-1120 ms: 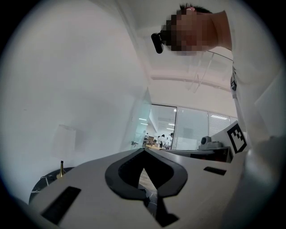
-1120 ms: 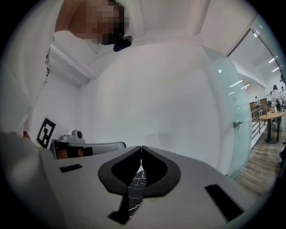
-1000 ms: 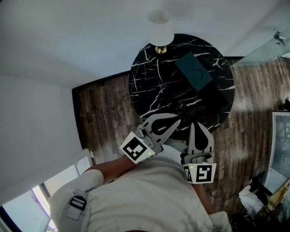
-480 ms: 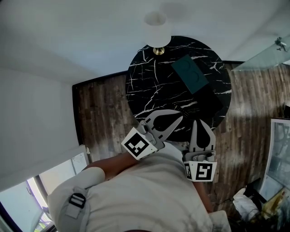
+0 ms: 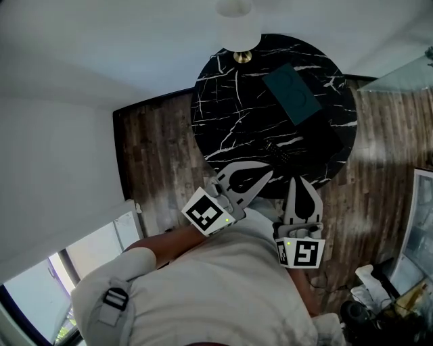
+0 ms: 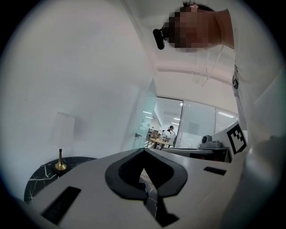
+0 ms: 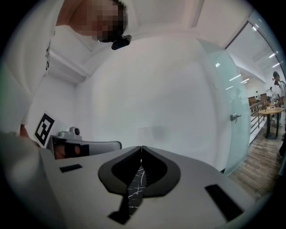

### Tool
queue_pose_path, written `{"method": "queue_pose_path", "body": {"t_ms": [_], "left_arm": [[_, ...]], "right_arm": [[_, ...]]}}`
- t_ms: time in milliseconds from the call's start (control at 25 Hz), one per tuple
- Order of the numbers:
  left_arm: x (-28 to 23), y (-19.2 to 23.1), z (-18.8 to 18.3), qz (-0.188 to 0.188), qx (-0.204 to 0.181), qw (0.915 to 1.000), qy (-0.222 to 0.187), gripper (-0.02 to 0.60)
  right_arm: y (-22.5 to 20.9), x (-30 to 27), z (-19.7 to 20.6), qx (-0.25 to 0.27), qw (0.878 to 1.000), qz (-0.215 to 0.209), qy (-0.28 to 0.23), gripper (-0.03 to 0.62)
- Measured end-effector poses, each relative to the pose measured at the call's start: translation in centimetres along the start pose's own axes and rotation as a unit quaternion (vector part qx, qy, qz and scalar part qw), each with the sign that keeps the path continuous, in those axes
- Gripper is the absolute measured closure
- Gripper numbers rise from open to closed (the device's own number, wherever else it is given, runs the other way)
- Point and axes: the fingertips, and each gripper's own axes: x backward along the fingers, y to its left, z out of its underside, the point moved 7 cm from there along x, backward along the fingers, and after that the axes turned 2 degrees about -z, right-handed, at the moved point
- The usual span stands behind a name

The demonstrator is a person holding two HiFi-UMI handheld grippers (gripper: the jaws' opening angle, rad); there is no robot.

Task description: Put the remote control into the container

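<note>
Vs 1 s ago, the table [image 5: 223,101] has slid up in the head view, taking the container [image 5: 292,93] and remote [image 5: 283,154] w/ it. The lamp [image 5: 238,17] shade is now cut off by the top edge, and half a sec ago the whole lot sat a bit further left. The gap from the tips of the L gripper [image 5: 269,176] and R gripper [image 5: 301,181] to the remote has grown slightly, and more clutter shows on the floor [image 5: 385,155] at btm right.
</note>
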Motion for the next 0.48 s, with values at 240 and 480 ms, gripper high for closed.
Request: {"method": "queue_pose_path", "body": {"t_ms": [240,480], "left_arm": [[0.3,0.7,2.2,-0.006,-0.006,0.9994,0.033,0.574],[-1.2,3.4,7.6,-0.009,-0.029,0.9932,0.112,0.574]], "right_arm": [[-0.1,-1.4,2.2,0.010,0.997,-0.059,0.048,0.583],[-3.0,-4.7,7.4,0.034,0.982,-0.107,0.151,0.579]]}}
